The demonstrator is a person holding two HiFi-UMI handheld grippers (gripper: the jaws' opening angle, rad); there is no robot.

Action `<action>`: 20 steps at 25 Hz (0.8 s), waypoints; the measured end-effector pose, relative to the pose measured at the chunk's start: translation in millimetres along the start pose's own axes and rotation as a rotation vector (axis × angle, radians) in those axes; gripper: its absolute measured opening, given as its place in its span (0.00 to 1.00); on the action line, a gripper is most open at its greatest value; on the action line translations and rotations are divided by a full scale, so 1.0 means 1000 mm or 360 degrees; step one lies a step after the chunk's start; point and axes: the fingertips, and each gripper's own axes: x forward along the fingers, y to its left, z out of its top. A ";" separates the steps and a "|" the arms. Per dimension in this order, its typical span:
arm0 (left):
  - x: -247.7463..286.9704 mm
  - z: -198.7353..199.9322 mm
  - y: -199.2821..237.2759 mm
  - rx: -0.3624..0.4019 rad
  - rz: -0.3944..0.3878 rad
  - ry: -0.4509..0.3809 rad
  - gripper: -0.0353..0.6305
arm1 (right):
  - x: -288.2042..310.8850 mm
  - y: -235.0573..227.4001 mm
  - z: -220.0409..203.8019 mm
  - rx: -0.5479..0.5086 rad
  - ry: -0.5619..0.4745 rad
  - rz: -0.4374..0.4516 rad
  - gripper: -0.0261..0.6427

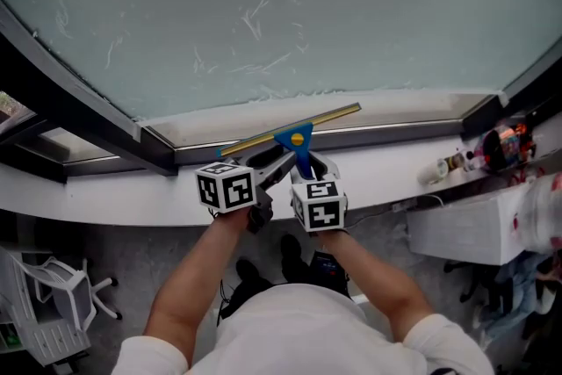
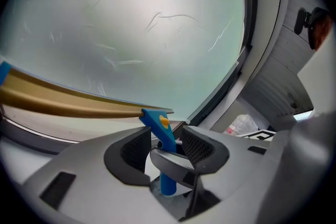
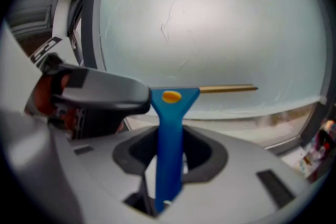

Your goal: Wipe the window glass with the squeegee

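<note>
below the window glass (image 1: 290, 4), right tongs (image 3: 169, 150) grip the squeegee (image 3: 170, 113); left tongs (image 2: 166, 145) gape open.

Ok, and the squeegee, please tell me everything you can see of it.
The squeegee has a blue, plastic-looking handle that widens into a head with a round yellow spot, carrying a long, thin brass-coloured bar. The right gripper holds the handle, bar upward and slanted, before the lower edge of the window glass. The open left gripper stands around the handle. Whether the bar touches the glass cannot be told.
</note>
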 end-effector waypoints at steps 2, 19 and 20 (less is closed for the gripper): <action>0.002 0.005 -0.012 -0.0019 -0.0032 -0.0023 0.34 | -0.015 -0.001 0.010 0.0042 -0.0056 0.0006 0.25; -0.061 0.009 -0.093 -0.0126 -0.0372 -0.0181 0.31 | -0.128 0.041 0.044 -0.0065 -0.0437 -0.0122 0.25; -0.066 0.009 -0.099 -0.0120 -0.0394 -0.0192 0.30 | -0.135 0.045 0.045 -0.0084 -0.0456 -0.0130 0.25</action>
